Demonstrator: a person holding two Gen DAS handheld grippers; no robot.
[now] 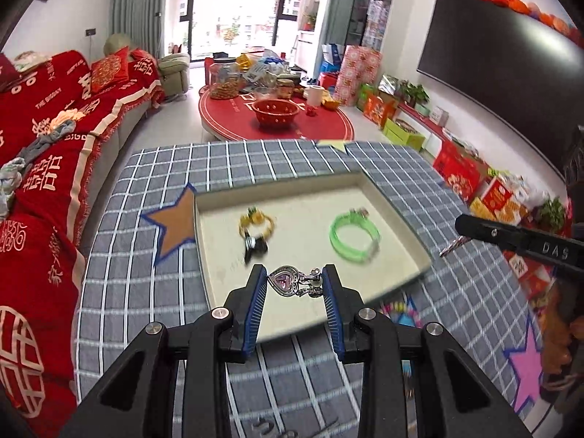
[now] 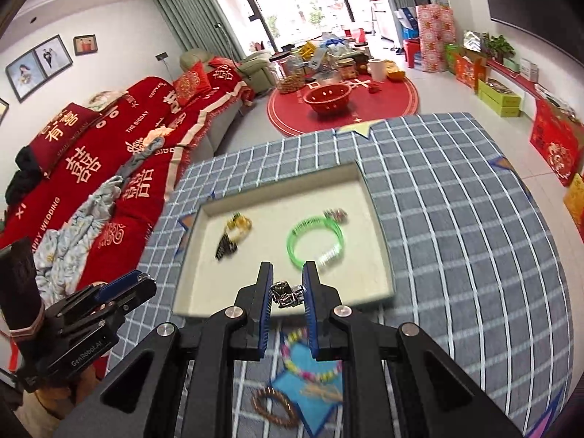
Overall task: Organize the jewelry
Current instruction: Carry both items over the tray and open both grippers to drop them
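Observation:
A cream tray (image 1: 398, 204) (image 2: 379, 226) lies on the grey checked tablecloth. In it lie a green bracelet (image 1: 354, 235) (image 2: 315, 239), a gold bracelet (image 1: 255, 221) (image 2: 239, 223) and a dark piece (image 1: 256, 245) (image 2: 225, 247). My left gripper (image 1: 295, 281) is shut on a silver heart pendant with a pink stone (image 1: 286, 279), above the tray's near edge. My right gripper (image 2: 288, 292) is shut on a small silver jewelry piece (image 2: 286, 294), above the tray's near part.
On the cloth near me lie a colourful bead bracelet (image 2: 310, 365), a brown bead bracelet (image 2: 273, 407) and a straw-coloured piece on a blue star patch. The left gripper body (image 2: 84, 325) shows at left. A red sofa and a red round table stand beyond.

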